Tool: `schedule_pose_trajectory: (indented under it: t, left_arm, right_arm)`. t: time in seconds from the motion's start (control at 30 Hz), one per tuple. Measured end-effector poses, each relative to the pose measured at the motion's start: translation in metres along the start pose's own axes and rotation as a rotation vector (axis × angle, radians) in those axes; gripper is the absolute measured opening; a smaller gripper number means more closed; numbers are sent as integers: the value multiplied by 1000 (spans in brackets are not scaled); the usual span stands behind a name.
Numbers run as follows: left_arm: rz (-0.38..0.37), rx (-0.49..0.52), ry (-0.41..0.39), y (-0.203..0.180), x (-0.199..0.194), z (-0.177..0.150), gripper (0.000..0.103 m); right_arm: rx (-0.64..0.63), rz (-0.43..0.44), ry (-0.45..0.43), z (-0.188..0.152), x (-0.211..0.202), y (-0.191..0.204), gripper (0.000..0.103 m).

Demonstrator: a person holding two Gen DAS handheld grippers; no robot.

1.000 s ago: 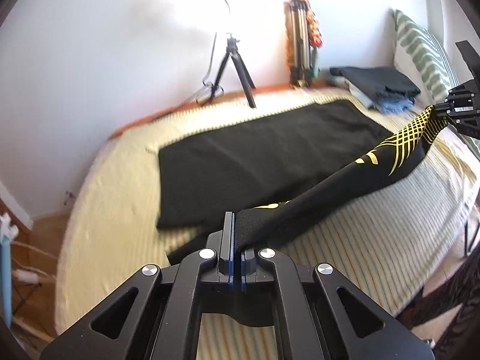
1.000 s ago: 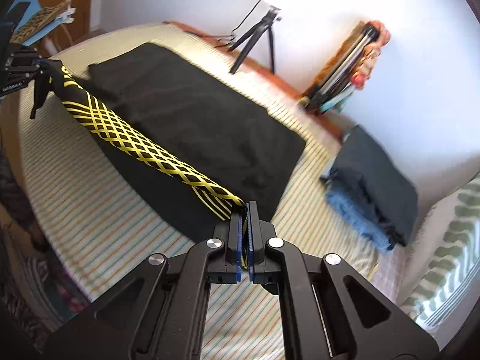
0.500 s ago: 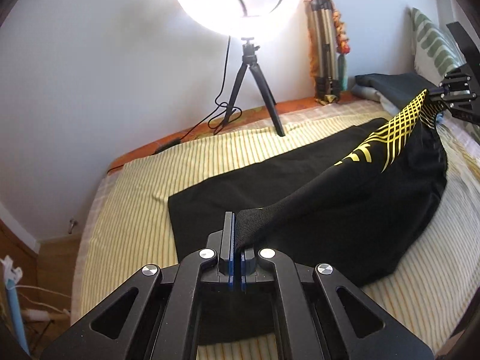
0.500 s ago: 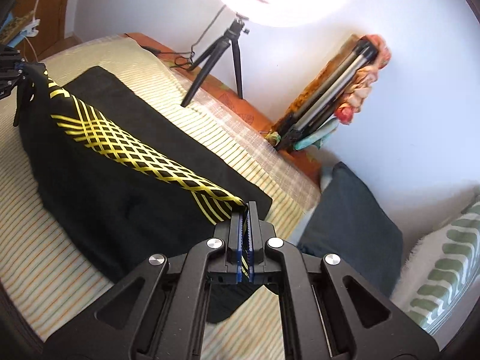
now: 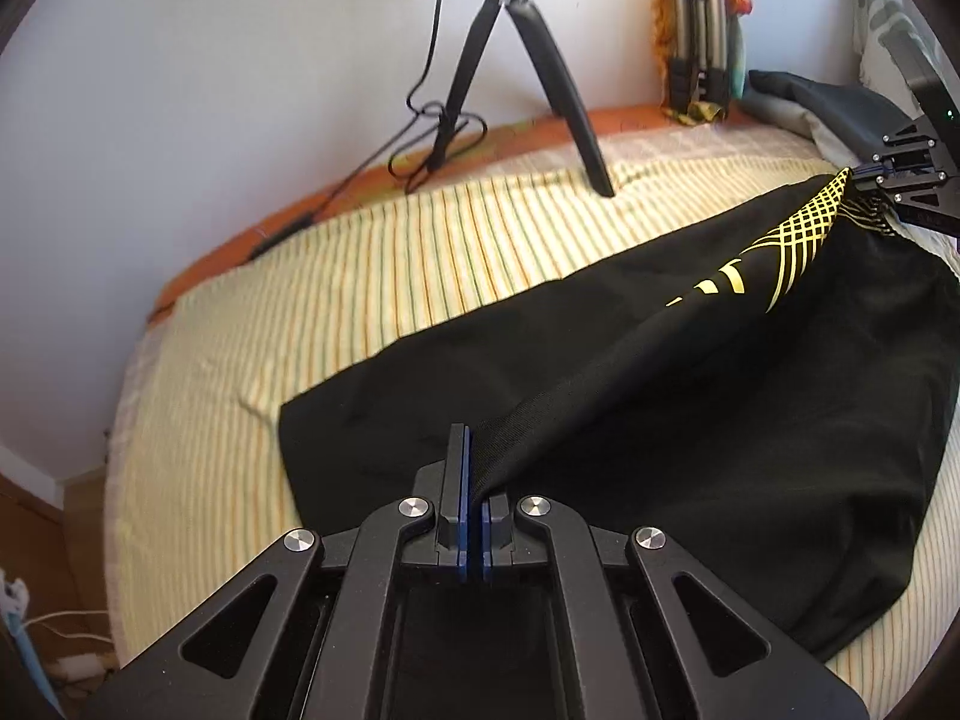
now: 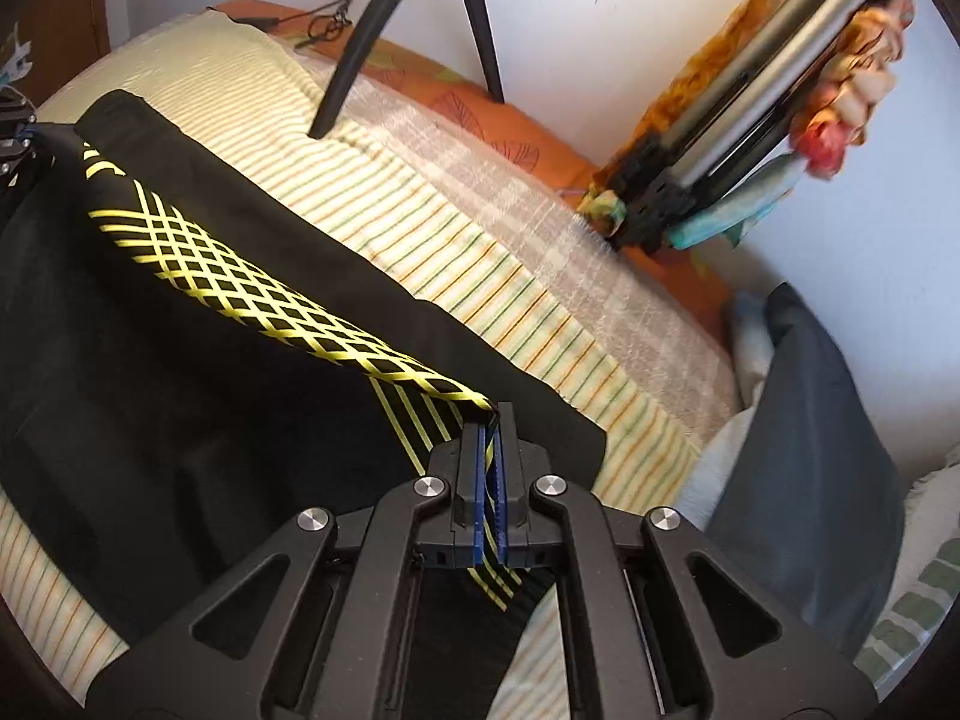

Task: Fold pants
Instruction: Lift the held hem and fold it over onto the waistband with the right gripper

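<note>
Right now both grippers are clamped on the same garment. Left gripper (image 5: 472, 498): its blue-padded fingers (image 5: 459, 480) are pressed together on a plain black edge of the pants (image 5: 690, 396), the cloth rising out of the pinch and running away toward the far side. Right gripper (image 6: 492, 480): fingers (image 6: 478, 480) clenched on the end carrying the yellow lattice stripe (image 6: 252, 288), with yellow lines trailing down between the pads. From the left wrist view, the right gripper shows at the far right edge, gripping that same patterned corner. Between the two grips the held edge stretches taut and raised, while the rest of the black fabric drapes down and lies on the striped bedspread (image 5: 360, 276), toward the wall side of the bed. Just beyond the pants, a black tripod (image 5: 528, 60) stands with a leg planted on the bed, its cable looped by the wall. A folded tripod wrapped in orange cloth (image 6: 750, 102) leans against the wall, and a dark folded pile (image 6: 804, 450) sits beside the pants' right end.
</note>
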State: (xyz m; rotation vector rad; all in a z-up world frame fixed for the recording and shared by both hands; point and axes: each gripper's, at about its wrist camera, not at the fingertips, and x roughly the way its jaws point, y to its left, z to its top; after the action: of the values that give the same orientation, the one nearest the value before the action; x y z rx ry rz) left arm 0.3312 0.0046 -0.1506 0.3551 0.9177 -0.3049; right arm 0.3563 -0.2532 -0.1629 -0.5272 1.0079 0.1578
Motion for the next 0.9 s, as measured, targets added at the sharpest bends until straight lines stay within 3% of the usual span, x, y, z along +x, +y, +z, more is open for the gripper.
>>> schedule_pose_trajectory:
  t: [0.13, 0.2, 0.3, 0.5, 0.67, 0.9]
  left_arm:
    - [-11, -16, 47, 10, 13, 2, 10]
    - [-2, -27, 59, 19, 15, 3, 31]
    - [9, -65, 57, 39, 13, 4, 46]
    - [107, -198, 45, 95, 0, -5, 46]
    - [65, -258, 46, 113, -8, -19, 46]
    - [27, -243, 28, 93, -15, -25, 46]
  right_arm:
    - [-10, 8, 33, 3, 17, 1, 2]
    - [-6, 14, 44, 5, 22, 0, 2]
    - [4, 27, 56, 6, 25, -2, 2]
    - [-2, 27, 83, 8, 34, -1, 2]
    - [34, 61, 75, 14, 33, -8, 3]
    - [89, 63, 37, 25, 33, -21, 3]
